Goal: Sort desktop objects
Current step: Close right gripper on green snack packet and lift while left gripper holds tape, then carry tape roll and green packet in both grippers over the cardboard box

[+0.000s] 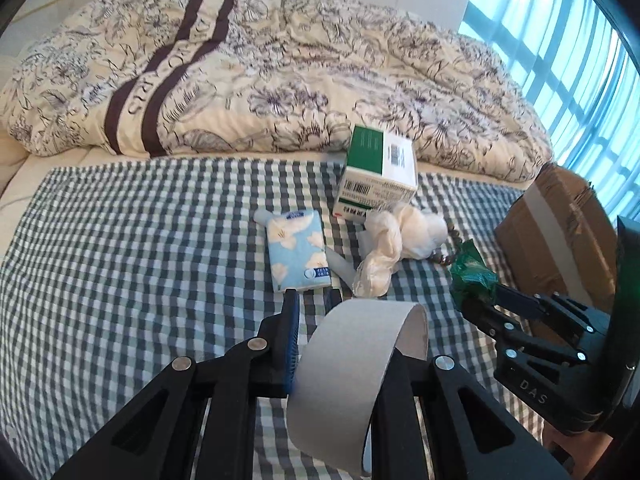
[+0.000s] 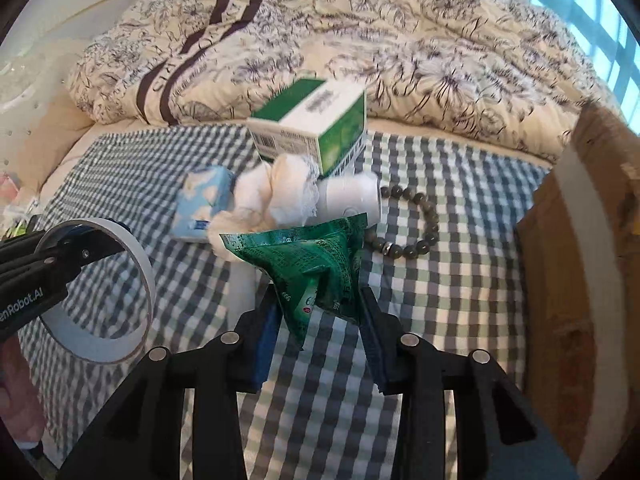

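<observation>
Both picks made: left gripper (image 1: 316,336) pinches the stiff grey tape roll (image 1: 352,368) at lower centre, right gripper (image 2: 320,316) pinches the crinkly green foil packet (image 2: 308,256) mid-frame; both look lifted, so next likely the cardboard box (image 2: 576,280) at right

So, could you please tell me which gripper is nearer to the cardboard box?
Right. The right gripper, shut on a green packet, is close beside the cardboard box. The left gripper, shut on a tape roll, is farther away, beyond the right one.
</observation>
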Tool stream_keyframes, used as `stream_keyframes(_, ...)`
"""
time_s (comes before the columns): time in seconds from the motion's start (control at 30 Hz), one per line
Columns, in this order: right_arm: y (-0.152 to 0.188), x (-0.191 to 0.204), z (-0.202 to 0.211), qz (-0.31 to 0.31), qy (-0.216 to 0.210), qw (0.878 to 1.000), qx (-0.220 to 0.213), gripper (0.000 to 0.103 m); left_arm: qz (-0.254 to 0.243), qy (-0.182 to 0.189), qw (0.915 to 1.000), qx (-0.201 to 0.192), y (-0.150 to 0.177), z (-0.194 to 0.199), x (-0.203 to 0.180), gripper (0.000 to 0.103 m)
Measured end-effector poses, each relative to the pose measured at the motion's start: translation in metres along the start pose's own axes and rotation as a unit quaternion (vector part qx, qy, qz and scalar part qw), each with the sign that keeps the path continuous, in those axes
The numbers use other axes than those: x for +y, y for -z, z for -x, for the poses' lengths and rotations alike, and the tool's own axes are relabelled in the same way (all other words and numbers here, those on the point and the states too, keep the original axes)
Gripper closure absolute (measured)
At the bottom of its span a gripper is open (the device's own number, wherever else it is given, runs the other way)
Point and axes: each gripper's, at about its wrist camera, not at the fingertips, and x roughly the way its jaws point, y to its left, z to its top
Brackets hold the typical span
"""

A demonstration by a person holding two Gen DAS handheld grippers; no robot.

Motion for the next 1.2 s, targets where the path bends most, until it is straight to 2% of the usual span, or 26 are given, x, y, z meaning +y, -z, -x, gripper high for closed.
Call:
stream_keyframes(0.6, -0.006, 0.029, 0.109, 0.020, 0.002, 0.994, -0.106, 0.066, 0.000, -0.018, 0.9954, -0.094, -0.005, 0.100, 0.009, 0.089)
stream_keyframes(0.93, -0.009, 0.037, 0.154, 0.024, -0.004, 0.987, -0.158, 0.066, -0.010, -0.022, 0.9890, -0.146, -0.012, 0.148, -0.001, 0.089)
stream_keyframes(1.2, -0.008, 0.033, 0.186, 0.018, -0.004, 0.981, -0.191, 0.066, -0.007, -0.032, 0.9849, -0.170, -0.012, 0.173, -0.004, 0.089)
